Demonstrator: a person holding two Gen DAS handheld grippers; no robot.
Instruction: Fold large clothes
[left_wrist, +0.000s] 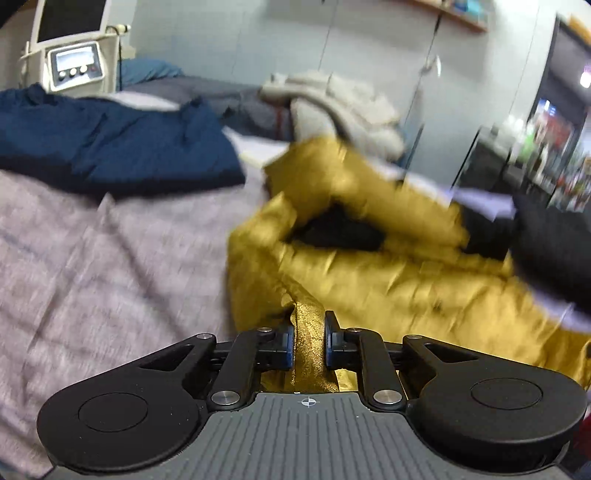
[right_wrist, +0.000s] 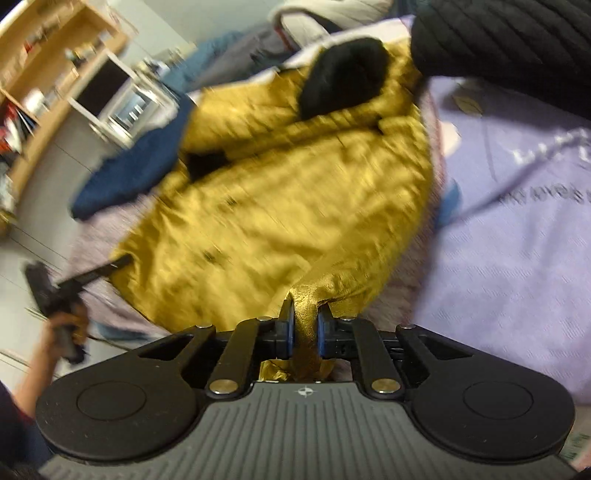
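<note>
Now yellow jacket (left_wrist: 369, 266) hem pinched in left tongs (left_wrist: 309, 339) and right tongs (right_wrist: 306, 332), six o'clock edge held for folding over bed (left_wrist: 92, 258).

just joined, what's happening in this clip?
A person is folding a mustard-yellow jacket on a bed with grey-lilac bedding, using handheld tongs in each hand. The left tongs and right tongs are each clamped on a bit of the jacket's edge. The jacket lies crumpled, not yet folded. A navy garment and a lilac printed one lie alongside. Both views are blurred.
</note>
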